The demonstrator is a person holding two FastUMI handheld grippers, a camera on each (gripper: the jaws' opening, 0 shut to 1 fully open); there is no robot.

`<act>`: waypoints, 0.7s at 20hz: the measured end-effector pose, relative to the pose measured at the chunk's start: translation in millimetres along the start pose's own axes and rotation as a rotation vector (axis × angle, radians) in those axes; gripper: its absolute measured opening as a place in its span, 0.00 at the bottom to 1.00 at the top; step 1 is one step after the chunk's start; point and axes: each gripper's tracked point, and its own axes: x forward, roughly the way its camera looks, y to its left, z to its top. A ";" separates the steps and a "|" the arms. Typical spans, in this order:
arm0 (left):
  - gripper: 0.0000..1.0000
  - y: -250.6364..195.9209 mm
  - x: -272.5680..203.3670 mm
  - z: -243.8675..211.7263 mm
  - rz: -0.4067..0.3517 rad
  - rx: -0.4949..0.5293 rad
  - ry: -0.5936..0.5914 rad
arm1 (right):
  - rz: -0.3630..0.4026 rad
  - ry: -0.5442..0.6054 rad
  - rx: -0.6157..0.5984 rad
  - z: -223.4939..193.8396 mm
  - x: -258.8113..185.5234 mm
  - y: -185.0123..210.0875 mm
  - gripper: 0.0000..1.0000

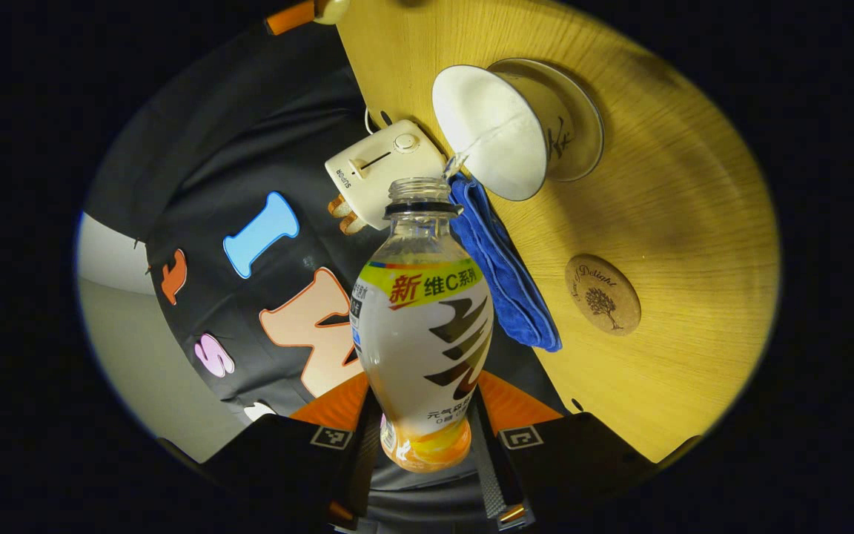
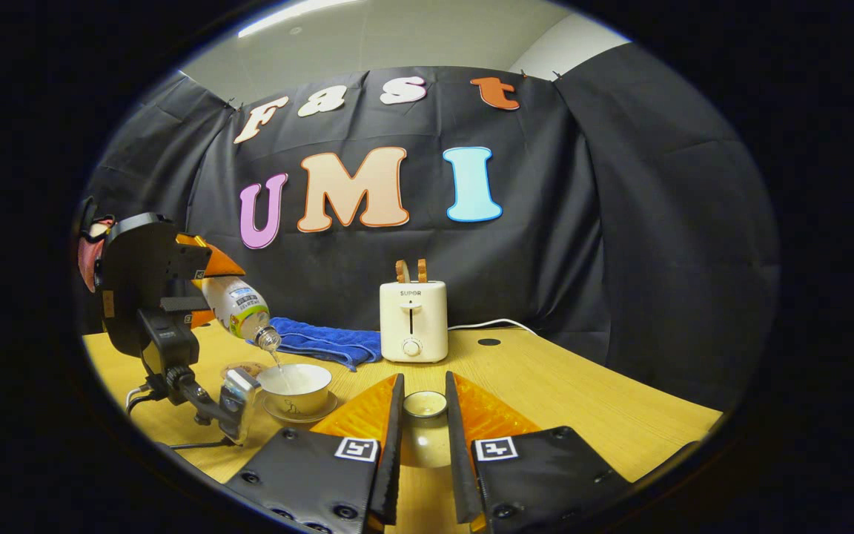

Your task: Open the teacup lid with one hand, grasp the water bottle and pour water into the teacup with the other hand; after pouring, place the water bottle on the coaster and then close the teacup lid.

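Water bottle (image 1: 421, 326) tilted in left claw (image 1: 423, 437) | trickling into teacup (image 1: 505, 130)

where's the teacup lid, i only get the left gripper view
Observer: The teacup lid is clamped by the right gripper, to the right of the teacup in the right gripper view.
Operator: ok and is my water landing inside the cup
Observer: Seen from the side, a thin stream drops from the tilted water bottle into the teacup's bowl, not onto its saucer.
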 end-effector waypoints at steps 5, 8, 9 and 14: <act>0.58 8.7 -4.6 -4.2 0.010 0.049 0.008 | 0.000 -0.001 0.000 0.1 -0.1 -0.2 0.33; 0.57 10.6 -5.6 -5.7 0.015 0.065 0.011 | 0.000 0.000 0.000 0.4 -0.4 0.1 0.33; 0.57 11.4 -6.0 -5.5 0.016 0.073 0.011 | 0.000 0.000 0.000 0.6 -0.2 0.0 0.33; 0.58 16.8 -5.6 -1.7 0.028 0.108 0.000 | 0.000 -0.001 0.000 -0.1 -0.2 0.0 0.33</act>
